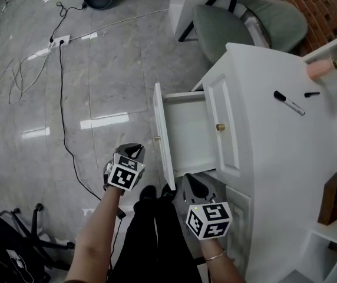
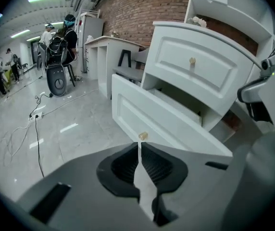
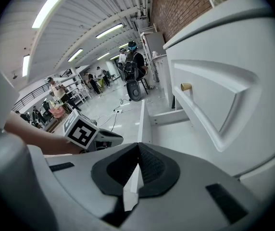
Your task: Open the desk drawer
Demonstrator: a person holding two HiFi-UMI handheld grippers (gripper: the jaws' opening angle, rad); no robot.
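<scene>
The white desk (image 1: 274,158) has its lower drawer (image 1: 189,131) pulled out, showing a bare white inside. The drawer's front panel (image 1: 162,135) carries a small brass knob (image 1: 157,138). In the left gripper view that knob (image 2: 143,136) sits just beyond the tips of my left gripper (image 2: 139,149), apart from it. The left gripper (image 1: 134,151) is shut with nothing between its pads, a little left of the drawer front. My right gripper (image 1: 192,183) hangs below the open drawer, also shut and empty (image 3: 138,150). A closed drawer above has its own knob (image 1: 220,127).
A black marker (image 1: 289,104) and its cap (image 1: 311,94) lie on the desk top. A grey chair (image 1: 221,25) stands behind the desk. Cables (image 1: 62,99) run over the glossy floor at left. A black chair base (image 1: 15,229) is at bottom left. People stand far off.
</scene>
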